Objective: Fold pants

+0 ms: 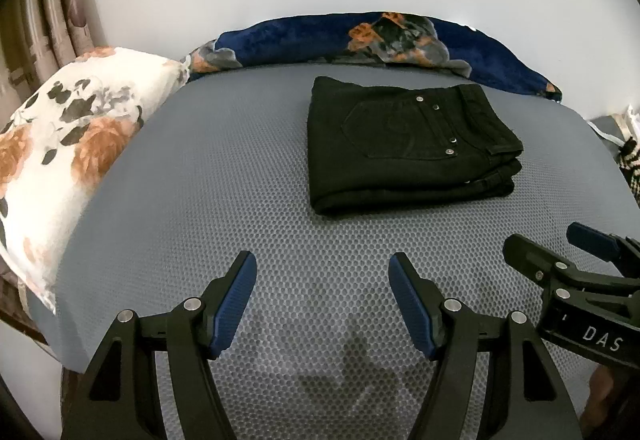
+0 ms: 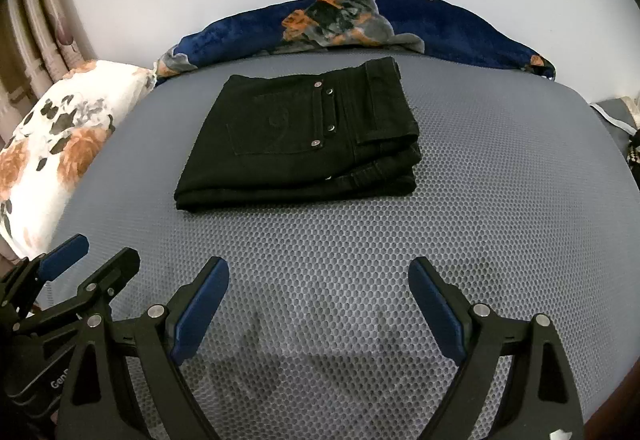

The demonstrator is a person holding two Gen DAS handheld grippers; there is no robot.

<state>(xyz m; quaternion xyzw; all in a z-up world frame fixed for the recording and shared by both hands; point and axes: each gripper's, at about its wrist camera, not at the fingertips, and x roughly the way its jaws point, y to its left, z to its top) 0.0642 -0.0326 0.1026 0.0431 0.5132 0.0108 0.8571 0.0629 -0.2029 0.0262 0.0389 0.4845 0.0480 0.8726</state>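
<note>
Left wrist view: the pants (image 1: 408, 147) lie folded near the bed's (image 1: 240, 199) far edge. My left tool (image 1: 322, 300) and right tool (image 2: 318, 304) stand spread, empty; I should only tidy edges gently.

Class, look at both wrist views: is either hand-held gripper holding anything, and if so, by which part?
Nothing is held. Left hand-held gripper and right hand-held gripper are open; folded black pants lie untouched.

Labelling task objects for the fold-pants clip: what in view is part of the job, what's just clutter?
Job: black pants, folded on the grey mat; left gripper and right gripper, both open and empty.

Lying about: floral pillow, blue blanket, curtain.
</note>
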